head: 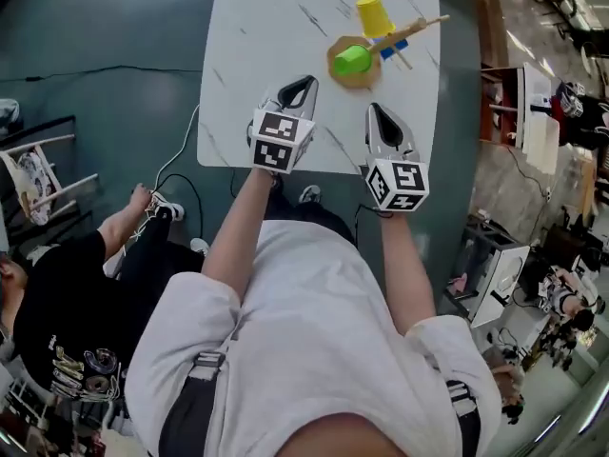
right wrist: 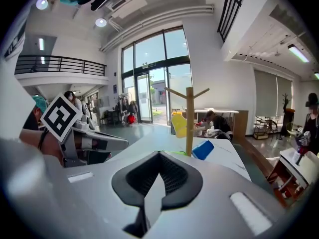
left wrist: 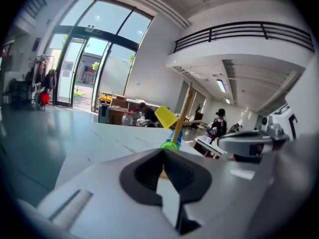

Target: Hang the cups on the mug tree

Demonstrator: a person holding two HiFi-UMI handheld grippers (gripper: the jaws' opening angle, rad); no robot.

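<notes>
Mug tree [head: 414, 29]: it stands far back on the table [head: 257, 27].
Cups: the yellow cup [head: 374, 15] and blue cup [head: 388, 49] hang on its pegs, and the green cup [head: 351, 60] is low by the base.
Left gripper [head: 303, 88]: jaws together, nothing held.
Right gripper [head: 380, 115]: jaws together, nothing held.
Left to do: nothing, we think.

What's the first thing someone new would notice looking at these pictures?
The bright cups stand out: a yellow cup, a green cup and a blue cup crowd a wooden mug tree at the far end of the white marble table. Nearer the person, the left tongs and right tongs hover side by side over the table, both shut and empty.
</notes>
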